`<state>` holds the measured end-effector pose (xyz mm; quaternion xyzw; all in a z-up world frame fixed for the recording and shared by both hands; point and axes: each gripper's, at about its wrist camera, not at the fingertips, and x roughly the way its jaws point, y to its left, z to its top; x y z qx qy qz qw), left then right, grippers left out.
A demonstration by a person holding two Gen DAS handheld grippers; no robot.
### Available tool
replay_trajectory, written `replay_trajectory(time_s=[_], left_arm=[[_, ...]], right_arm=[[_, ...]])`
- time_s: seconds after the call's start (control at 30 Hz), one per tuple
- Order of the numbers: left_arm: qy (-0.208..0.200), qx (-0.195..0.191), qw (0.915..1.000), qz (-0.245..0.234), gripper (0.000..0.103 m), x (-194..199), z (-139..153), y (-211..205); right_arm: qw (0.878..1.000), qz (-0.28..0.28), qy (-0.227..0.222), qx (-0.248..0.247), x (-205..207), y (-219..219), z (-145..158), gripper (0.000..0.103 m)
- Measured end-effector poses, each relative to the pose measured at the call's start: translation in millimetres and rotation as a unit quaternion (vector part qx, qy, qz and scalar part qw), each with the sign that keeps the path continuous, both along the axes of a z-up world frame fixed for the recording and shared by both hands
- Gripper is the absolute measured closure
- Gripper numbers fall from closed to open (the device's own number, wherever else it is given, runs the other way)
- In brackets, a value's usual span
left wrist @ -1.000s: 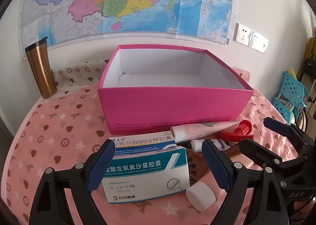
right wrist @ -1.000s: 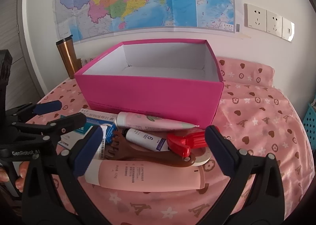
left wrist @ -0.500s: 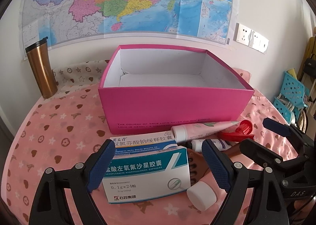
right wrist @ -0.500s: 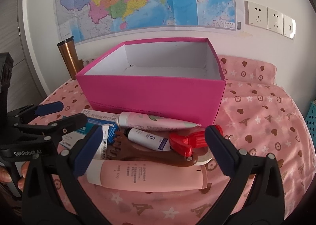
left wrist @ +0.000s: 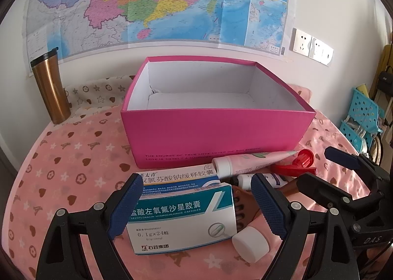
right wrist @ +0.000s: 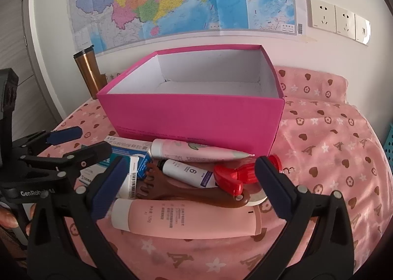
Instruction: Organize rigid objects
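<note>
An empty magenta box stands on the pink cloth. In front of it lies a pile: a teal-and-white medicine carton over a second carton, a thin pink tube, a small white bottle, a red plastic piece, a brown wooden massager and a fat pink tube. My left gripper stands open around the teal carton. My right gripper stands open above the fat tube and massager.
A copper tumbler stands at the back left by the wall with the map. A blue plastic basket sits off the table's right edge. Bare pink cloth lies right of the box. A hand holds the left gripper.
Both views have shifted very slightly; the objects and the open fingers stay as they were.
</note>
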<state>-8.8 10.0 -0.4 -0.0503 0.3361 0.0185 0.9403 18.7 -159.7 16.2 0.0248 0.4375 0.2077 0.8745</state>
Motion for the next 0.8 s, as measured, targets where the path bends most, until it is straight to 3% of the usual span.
replay_trajectory(time_s=[0.23, 0.43, 0.8], left_arm=[[-0.003, 0.003, 1.0000, -0.001, 0.012, 0.6, -0.7, 2.3], [0.002, 0.002, 0.9999, 0.013, 0.012, 3.0, -4.2, 22.1], [0.044, -0.052, 0.9977, 0.005, 0.017, 4.6, -28.3, 59.5]], right_arm=[[1.000, 0.012, 0.013, 0.009, 4.9, 3.0, -3.0, 0.003], [0.998, 0.035, 0.035, 0.024, 11.0, 10.0, -8.9, 0.015], [0.991, 0.099, 0.074, 0.044, 14.4, 39.6, -22.5, 0.038]])
